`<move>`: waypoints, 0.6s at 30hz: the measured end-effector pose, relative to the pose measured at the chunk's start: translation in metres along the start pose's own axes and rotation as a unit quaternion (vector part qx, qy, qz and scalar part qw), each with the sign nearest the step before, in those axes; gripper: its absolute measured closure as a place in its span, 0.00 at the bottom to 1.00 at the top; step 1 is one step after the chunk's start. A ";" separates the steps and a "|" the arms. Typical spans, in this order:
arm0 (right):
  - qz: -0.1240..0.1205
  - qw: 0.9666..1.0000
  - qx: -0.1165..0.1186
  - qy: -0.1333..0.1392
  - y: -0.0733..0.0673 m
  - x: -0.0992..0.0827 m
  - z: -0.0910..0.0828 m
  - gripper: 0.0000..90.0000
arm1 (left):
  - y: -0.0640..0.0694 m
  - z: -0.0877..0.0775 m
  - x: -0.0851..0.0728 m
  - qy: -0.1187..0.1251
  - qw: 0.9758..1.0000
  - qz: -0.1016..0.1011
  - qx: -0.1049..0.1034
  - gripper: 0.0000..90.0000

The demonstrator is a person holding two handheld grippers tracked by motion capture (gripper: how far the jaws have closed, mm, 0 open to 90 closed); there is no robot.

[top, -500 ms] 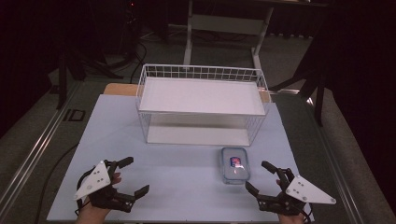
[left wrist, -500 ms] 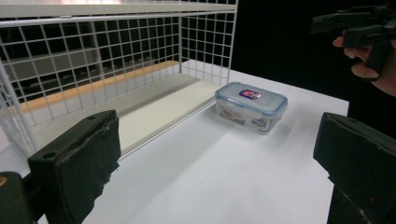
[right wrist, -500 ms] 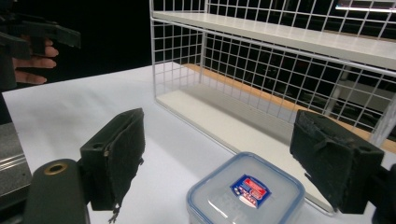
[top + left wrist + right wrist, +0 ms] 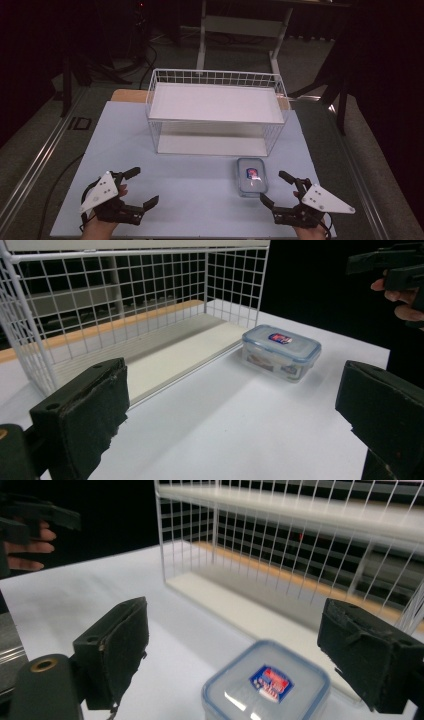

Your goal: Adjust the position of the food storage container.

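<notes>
Little has moved since the earlier frame. Both the left gripper [image 4: 141, 186] and right gripper [image 4: 273, 187] stand wide, empty, wrists cut off. The lidded container [image 4: 251, 177] lies before the wire basket [image 4: 215, 79]; its contents are unclear.

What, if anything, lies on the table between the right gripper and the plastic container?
Nothing visible. The right gripper, jaws open, sits just short of the plastic container, with bare white table between them. The wire shelf rack stands beyond the container, not in the path.
</notes>
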State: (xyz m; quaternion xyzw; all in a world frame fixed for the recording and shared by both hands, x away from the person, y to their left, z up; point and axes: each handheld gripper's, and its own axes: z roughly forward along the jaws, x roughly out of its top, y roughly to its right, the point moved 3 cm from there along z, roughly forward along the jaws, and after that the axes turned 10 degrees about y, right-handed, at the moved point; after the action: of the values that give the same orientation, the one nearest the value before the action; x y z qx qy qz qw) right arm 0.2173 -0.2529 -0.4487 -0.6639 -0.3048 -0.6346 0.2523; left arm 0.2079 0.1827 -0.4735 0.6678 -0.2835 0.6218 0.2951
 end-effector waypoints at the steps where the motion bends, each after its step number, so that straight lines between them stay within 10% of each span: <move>1: -0.003 1.000 -0.002 0.001 0.001 -0.001 0.001 0.15 | -0.001 0.000 0.000 -0.002 1.000 0.000 0.000 0.02; 12: -0.008 0.998 -0.017 -0.052 0.027 -0.010 0.016 0.40 | -0.005 0.001 -0.003 -0.008 1.000 0.003 0.006 0.02; 18: -0.007 0.994 -0.039 -0.098 0.045 -0.031 0.017 0.75 | -0.005 0.002 -0.005 -0.010 1.000 0.004 0.010 0.02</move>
State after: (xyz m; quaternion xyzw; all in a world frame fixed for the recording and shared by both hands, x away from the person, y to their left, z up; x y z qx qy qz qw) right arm 0.2620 -0.2741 -0.4789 -0.7298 -0.3078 -0.5798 0.1909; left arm 0.2124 0.1843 -0.4787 0.6755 -0.2827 0.6193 0.2833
